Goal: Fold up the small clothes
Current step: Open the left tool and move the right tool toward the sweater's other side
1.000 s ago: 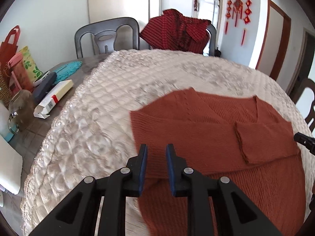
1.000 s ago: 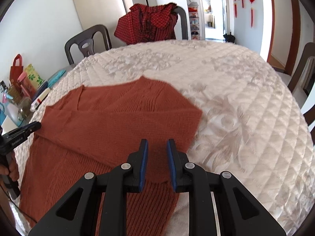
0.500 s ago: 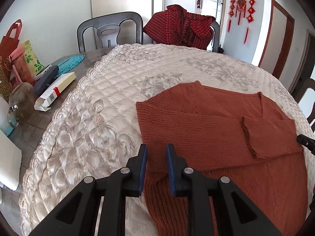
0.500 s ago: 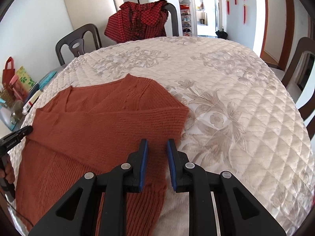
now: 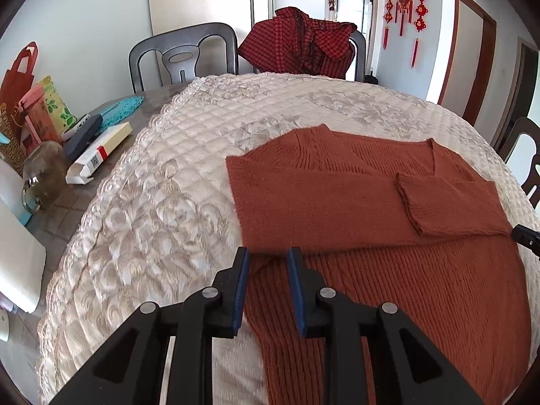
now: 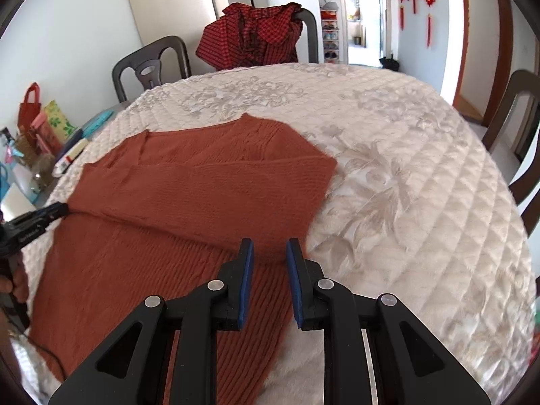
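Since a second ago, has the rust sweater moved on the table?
Cannot tell: the rust sweater sits lower in view, but so does the quilted cover; the camera shifted.

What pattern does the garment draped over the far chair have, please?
Red and black check, clearest in the left wrist view.

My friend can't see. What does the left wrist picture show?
A rust-orange knit sweater lies on a cream quilted cloth, sleeves folded across its front. The left tongs are opening at its near edge. A red checked garment hangs over a chair behind.
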### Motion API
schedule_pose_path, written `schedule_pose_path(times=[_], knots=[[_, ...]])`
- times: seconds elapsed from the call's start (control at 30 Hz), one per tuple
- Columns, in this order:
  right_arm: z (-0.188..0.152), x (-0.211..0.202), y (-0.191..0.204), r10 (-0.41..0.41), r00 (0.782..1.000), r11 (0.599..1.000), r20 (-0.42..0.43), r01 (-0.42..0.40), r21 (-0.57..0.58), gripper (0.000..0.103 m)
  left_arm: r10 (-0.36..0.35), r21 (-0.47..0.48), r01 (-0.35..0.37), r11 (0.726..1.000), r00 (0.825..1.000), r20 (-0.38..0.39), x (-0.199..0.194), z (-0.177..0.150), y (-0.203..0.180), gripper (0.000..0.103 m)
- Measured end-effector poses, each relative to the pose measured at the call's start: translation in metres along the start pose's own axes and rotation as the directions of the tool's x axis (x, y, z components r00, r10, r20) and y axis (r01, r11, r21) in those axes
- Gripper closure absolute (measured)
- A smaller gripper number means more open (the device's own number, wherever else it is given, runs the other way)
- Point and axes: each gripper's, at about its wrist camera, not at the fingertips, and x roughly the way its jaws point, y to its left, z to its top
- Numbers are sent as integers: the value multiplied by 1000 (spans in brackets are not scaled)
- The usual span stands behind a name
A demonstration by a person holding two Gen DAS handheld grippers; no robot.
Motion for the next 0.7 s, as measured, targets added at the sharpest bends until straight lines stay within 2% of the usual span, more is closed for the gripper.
schedule_pose_path(times=[0.13,0.27,0.3,0.33,0.4,0.57,0.7], knots=[[-11,-6,-2,40,999,999,-22,-39,30,83,-30,-11,29,1000,1000,-10,-9,-12,4,70],[-25,-12,-7,88,995,994,-44,-84,72,83,-97,-40,96,995,995,-24,-17,-28,14,68],[-29,-13,-7,95,994,993,-44,-91,80,80,-114,-51,113,992,993,-35,-19,-33,16,68],[-33,-16,-7,106,994,991,-37,-102,88,70,-128,-57,126,990,991,-43,-20,-37,17,68],[-38,-20,-8,136,990,985,-32,-132,113,60,-167,-75,163,984,985,-46,-25,-47,19,68],[-57,-29,-2,197,980,972,-23,-192,136,59,-250,-100,246,964,968,-33,-44,-68,21,64],[-75,-37,-1,288,958,941,-18,-279,189,59,-279,-102,276,956,960,-19,-57,-84,22,64]])
